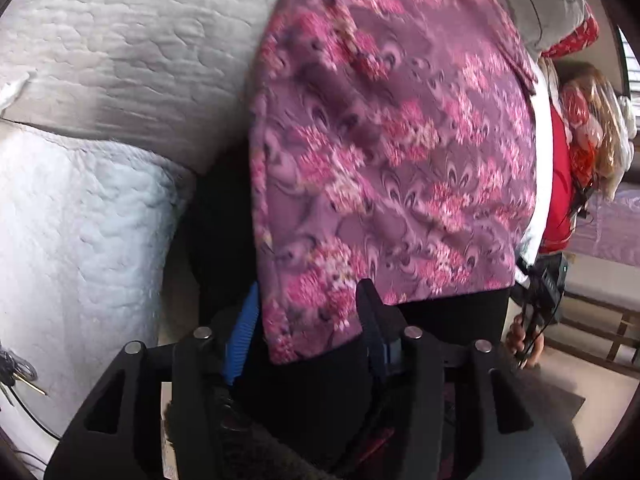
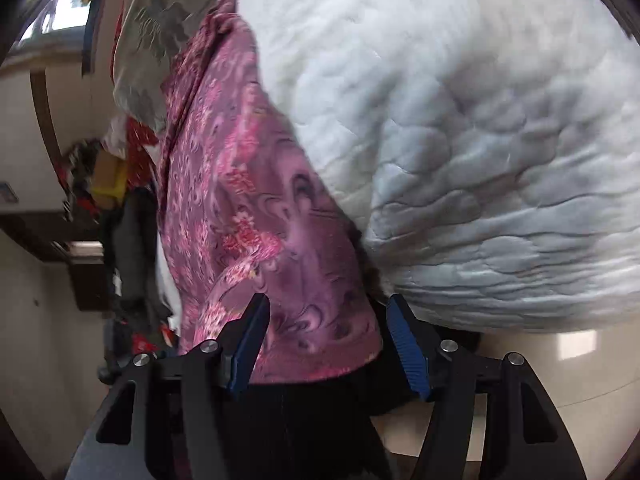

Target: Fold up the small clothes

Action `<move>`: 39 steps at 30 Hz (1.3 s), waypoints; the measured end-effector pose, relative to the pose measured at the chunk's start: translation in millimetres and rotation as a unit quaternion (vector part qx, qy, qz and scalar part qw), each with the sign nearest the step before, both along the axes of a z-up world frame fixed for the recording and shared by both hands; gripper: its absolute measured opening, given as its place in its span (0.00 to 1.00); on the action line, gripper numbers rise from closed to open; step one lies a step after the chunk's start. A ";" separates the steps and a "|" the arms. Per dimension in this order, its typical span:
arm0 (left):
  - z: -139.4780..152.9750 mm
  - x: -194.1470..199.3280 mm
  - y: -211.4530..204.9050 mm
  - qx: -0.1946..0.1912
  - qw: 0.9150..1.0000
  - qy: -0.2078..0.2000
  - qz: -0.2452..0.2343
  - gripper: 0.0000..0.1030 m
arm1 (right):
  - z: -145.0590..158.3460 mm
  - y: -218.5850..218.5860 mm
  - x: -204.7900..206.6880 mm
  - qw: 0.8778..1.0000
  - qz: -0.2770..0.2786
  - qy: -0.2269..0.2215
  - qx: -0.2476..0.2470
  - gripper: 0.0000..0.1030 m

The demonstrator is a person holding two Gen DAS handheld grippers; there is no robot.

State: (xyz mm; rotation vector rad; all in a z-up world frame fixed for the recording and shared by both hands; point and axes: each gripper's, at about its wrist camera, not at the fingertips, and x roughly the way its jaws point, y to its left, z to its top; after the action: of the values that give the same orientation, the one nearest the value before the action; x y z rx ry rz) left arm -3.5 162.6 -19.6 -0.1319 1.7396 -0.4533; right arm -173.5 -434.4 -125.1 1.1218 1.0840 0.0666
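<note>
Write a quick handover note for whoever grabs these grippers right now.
Left gripper: open, straddling the floral cloth's lower corner, not clamped.
Right gripper: open, around the same cloth's bottom edge.
The cloth lies against the white quilt; a dark garment sits below the fingers.
Done: no finished fold visible.
Left: grip the edge, fold, set aside.

A white quilted bedspread [image 2: 480,140] fills most of what I see, rumpled and softly lit. On my left, pale walls [image 2: 36,360] meet dark wooden trim [image 2: 40,112], with daylight from a window [image 2: 60,12] high up. Past it, a wooden bench [image 1: 600,320] stands on a pale floor [image 1: 592,392].
</note>
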 end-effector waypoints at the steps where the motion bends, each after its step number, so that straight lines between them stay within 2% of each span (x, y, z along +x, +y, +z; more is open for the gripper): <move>1: 0.5 -2.2 -2.2 0.005 1.000 -0.005 -0.002 0.46 | -6.7 -0.5 2.0 1.000 -0.001 -0.003 0.019 0.62; 3: 4.4 -4.1 -2.6 0.007 1.000 -0.021 -0.002 0.43 | -12.0 0.4 3.3 0.999 0.001 -0.009 0.038 0.61; 4: 6.4 -4.7 -3.5 0.005 1.000 -0.029 0.000 0.25 | -12.6 1.0 3.7 0.999 0.004 -0.015 0.047 0.61; 6: 9.5 -3.8 -6.0 0.005 0.999 -0.039 -0.005 0.07 | -9.1 4.2 2.9 0.997 0.017 -0.035 0.061 0.61; 7: 10.3 -2.9 -7.4 -0.002 0.999 -0.039 -0.003 0.07 | -4.8 6.1 2.8 0.997 0.028 -0.042 0.060 0.55; 9: 15.2 -0.3 -8.3 -0.010 0.999 -0.046 0.004 0.07 | 6.0 10.3 2.1 0.996 0.047 -0.058 0.047 0.28; 10: 19.7 2.2 -8.5 -0.019 0.998 -0.052 0.008 0.07 | 12.5 11.2 1.3 0.996 0.057 -0.065 0.037 0.08; 13: 33.2 11.6 -6.8 -0.055 0.996 -0.066 0.030 0.07 | 38.6 15.6 1.5 0.992 0.074 -0.099 0.000 0.08; 19: 59.9 40.2 -2.0 -0.123 0.985 -0.089 0.079 0.07 | 95.8 19.3 16.8 0.981 0.087 -0.169 -0.039 0.08; 26: 72.8 84.6 -6.3 -0.144 0.976 -0.117 0.111 0.07 | 140.2 15.2 67.6 0.973 0.065 -0.216 -0.043 0.08; 30: 77.1 121.4 -3.0 -0.152 0.969 -0.139 0.139 0.06 | 155.8 8.0 104.2 0.972 0.046 -0.226 -0.047 0.08; 31: 78.3 132.7 -2.9 -0.151 0.966 -0.147 0.147 0.01 | 158.9 4.1 117.6 0.972 0.039 -0.225 -0.049 0.08; 32: 80.0 141.9 -2.8 -0.151 0.964 -0.153 0.153 0.01 | 160.4 1.1 125.6 0.973 0.035 -0.224 -0.048 0.08; 37: 90.0 199.4 -8.7 -0.153 0.951 -0.197 0.181 0.01 | 155.4 -14.0 182.0 0.978 0.007 -0.204 -0.050 0.08; 39: 89.5 224.8 -14.3 -0.151 0.950 -0.200 0.187 0.01 | 150.5 -20.2 206.5 0.979 -0.004 -0.196 -0.047 0.08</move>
State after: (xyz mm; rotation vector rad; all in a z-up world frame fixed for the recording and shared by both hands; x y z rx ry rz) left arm 221.2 148.3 70.0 -0.5422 1.2033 -0.4270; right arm 33.0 -454.6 25.4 0.9773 0.7224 0.2196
